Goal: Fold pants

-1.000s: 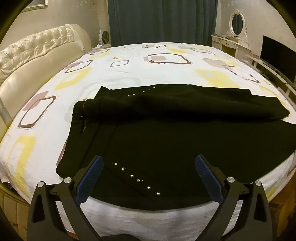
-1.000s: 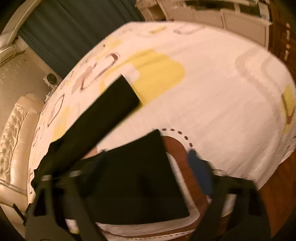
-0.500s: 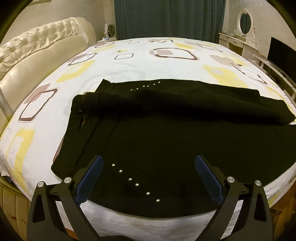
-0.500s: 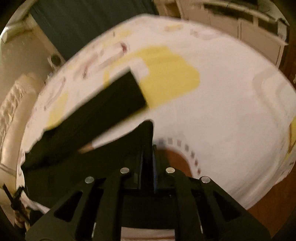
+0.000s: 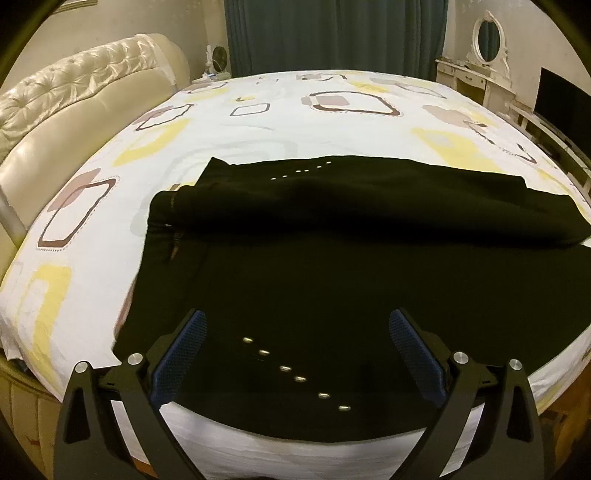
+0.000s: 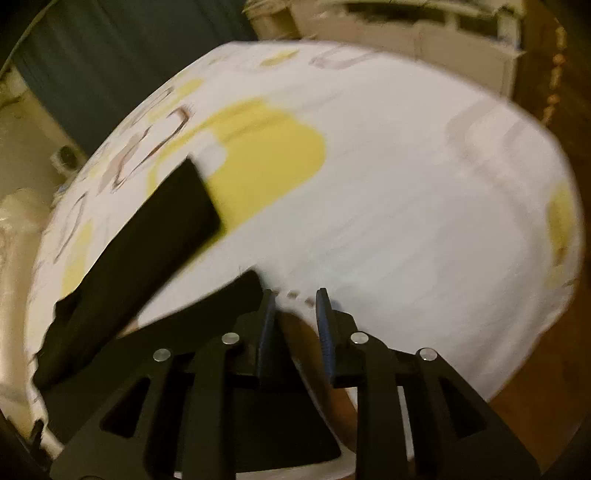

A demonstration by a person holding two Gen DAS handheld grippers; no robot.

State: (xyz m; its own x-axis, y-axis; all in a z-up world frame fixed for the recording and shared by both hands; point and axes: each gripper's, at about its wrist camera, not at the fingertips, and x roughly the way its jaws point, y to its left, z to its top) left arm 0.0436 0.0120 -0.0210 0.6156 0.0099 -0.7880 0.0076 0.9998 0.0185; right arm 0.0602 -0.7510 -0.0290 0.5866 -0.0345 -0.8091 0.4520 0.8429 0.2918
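- Right tongs (image 6: pixel 295 314): jaws stand a little apart, having just been opening after a full close. Bare sheet shows in the gap; the near leg's hem corner (image 6: pixel 247 284) lies just beside the left pad, not between the pads. Holding nothing, as far as the blurred view allows.
- Left tongs (image 5: pixel 297 354): jaws wide, empty, hovering above the waist end near the stud row (image 5: pixel 295 373). No pad touches cloth.
- Pants (image 5: pixel 332 280): black, spread flat at the near edge of the bed (image 5: pixel 277 129), waist to the left, legs running off to the right. Far leg (image 6: pixel 147 229) lies splayed away from the near one; a wedge of sheet shows between the two hems.
- Judgement: right tongs sit at the hem because that corner is the handle for bringing one leg over the other; the open gap suggests a missed or released pinch, so a re-grip seems due. Left tongs are likely waiting over the waist to pin or lift it.
- Surface: round bed, white sheet with yellow and brown squares; soft, so cloth may drag and bunch.
- Room: tufted cream headboard (image 5: pixel 74 96) at left, dark curtain (image 5: pixel 332 33) behind, white vanity with oval mirror (image 5: pixel 489 37) at right, wood floor below.
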